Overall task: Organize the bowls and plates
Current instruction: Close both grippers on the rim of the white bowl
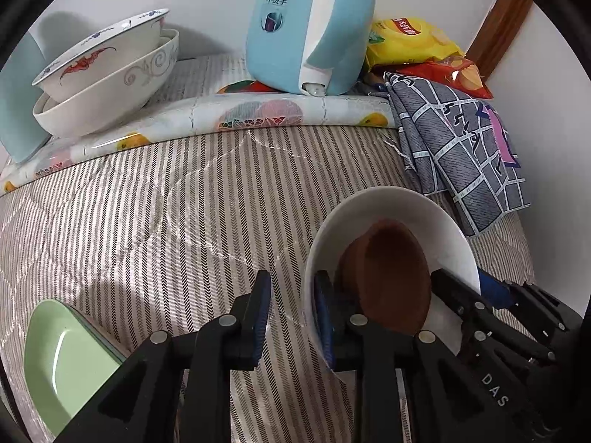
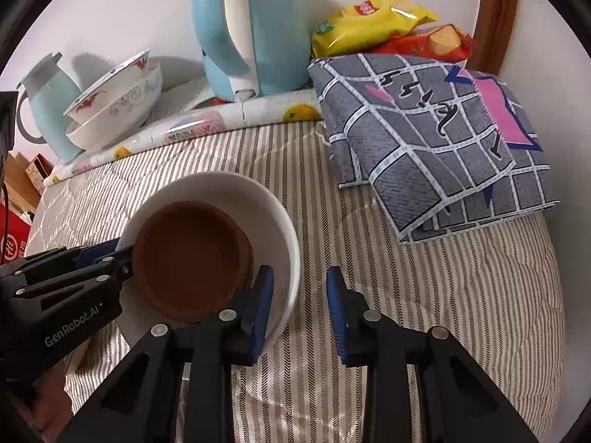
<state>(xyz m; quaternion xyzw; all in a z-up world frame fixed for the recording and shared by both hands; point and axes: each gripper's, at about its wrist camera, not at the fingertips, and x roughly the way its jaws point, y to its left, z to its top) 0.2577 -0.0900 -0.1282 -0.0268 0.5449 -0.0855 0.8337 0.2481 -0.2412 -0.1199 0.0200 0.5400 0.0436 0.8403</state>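
White bowl [image 2: 284,229] with the brown dishes [image 2: 188,254] nested inside sits on the striped bedcover [image 2: 424,295], and both grippers straddle its rim from opposite sides. Nearest, the right gripper [image 2: 300,308] has one pad inside the bowl by the brown stack and the other outside on the cloth; its jaws are spread, with a gap to the rim, so it does not seem to pinch yet. The left gripper [image 1: 291,317] does the same on the far rim, its inner pad looking close against the bowl wall, the outer one standing off. Neither hand is clearly nearer. Farther back, the stacked patterned bowls [image 1: 107,77] stand on the raised board beside the blue kettle [image 1: 306,26], a likely destination, well apart
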